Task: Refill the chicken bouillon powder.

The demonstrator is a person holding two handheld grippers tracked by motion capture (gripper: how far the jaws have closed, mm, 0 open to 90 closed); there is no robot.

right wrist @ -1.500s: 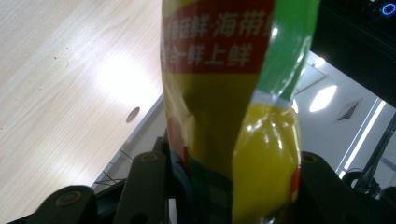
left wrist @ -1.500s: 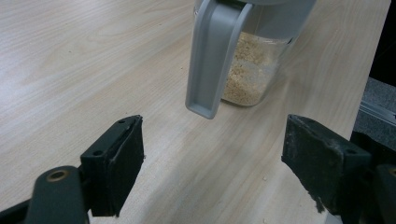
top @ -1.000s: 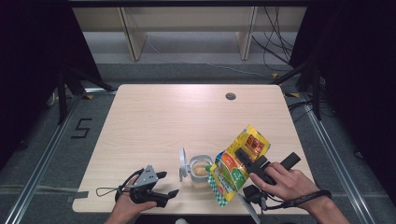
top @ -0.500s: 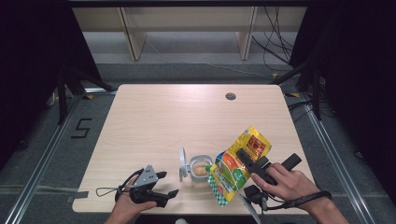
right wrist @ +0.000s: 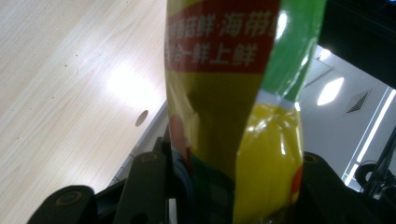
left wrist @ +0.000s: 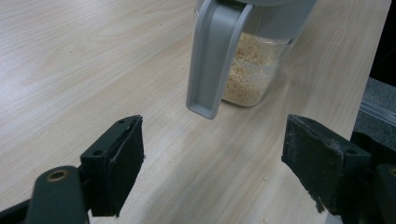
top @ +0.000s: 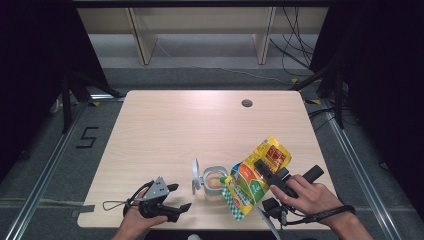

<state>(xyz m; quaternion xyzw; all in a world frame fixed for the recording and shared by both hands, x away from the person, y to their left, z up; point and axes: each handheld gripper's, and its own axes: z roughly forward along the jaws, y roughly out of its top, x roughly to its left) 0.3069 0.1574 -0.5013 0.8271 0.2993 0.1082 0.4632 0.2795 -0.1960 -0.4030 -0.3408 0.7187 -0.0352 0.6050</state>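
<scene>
Pouring is in hand: right gripper clamps the tilted seasoning bag over the open jar; left gripper rests nearby, jaws apart. Next, tip the bag's mouth lower.

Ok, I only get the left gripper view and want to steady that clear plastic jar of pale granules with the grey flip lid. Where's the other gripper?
Observer: In the high view the right gripper is to the right of the jar, shut on a yellow and green printed foil pouch.
Operator: Is that pouch near the jar's mouth?
Observer: It is tilted. Its lower end sits by the jar's right rim and its upper end points up and away.
Operator: And my own gripper?
Observer: The left gripper is near the front edge of the wooden table, left of the jar and apart from it, with its jaws open.
</scene>
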